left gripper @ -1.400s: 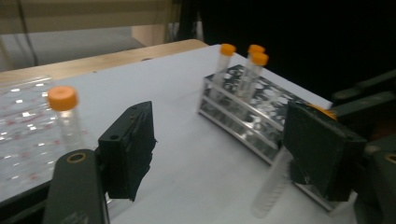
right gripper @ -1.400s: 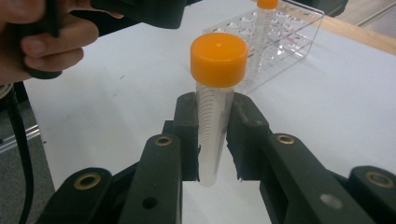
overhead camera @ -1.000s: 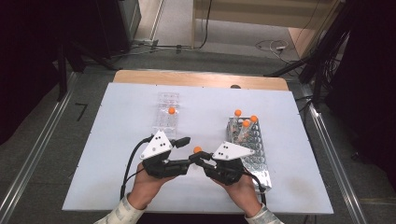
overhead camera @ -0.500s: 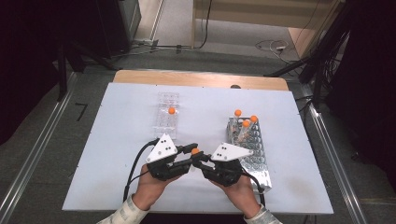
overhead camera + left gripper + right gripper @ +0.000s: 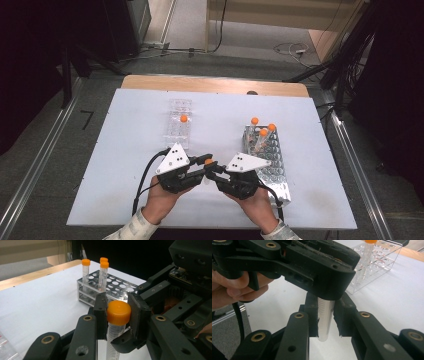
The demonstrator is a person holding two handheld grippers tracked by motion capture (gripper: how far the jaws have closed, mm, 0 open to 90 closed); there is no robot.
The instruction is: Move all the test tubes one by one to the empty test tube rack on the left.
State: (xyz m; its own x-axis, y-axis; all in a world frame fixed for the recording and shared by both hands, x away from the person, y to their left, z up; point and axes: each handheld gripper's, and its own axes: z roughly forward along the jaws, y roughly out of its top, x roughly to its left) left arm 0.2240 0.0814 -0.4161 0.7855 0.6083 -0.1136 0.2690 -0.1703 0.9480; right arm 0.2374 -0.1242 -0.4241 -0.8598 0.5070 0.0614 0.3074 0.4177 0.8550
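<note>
Between my two grippers stands one clear tube [image 5: 325, 315] with an orange cap [image 5: 119, 312], upright above the white table near its front edge. My left gripper [image 5: 119, 316] has just been closing and is now shut on the cap. Lower down, my right gripper [image 5: 325, 315] is shut on the tube's clear body. In the high view the left gripper [image 5: 202, 169] and right gripper [image 5: 216, 173] meet tip to tip under the orange cap [image 5: 208, 161], a hand behind each.
A metal tube rack [image 5: 274, 162] lies just right of the grippers, with three orange-capped tubes [image 5: 263, 132] at its far end. A clear plastic rack [image 5: 178, 131] with one capped tube [image 5: 183, 118] stands farther back, left of centre. Black cables trail toward the table's front edge.
The left gripper's jaws have closed in on the tube's orange cap. Both hands have kept their places, and the right gripper has kept its hold on the tube.
</note>
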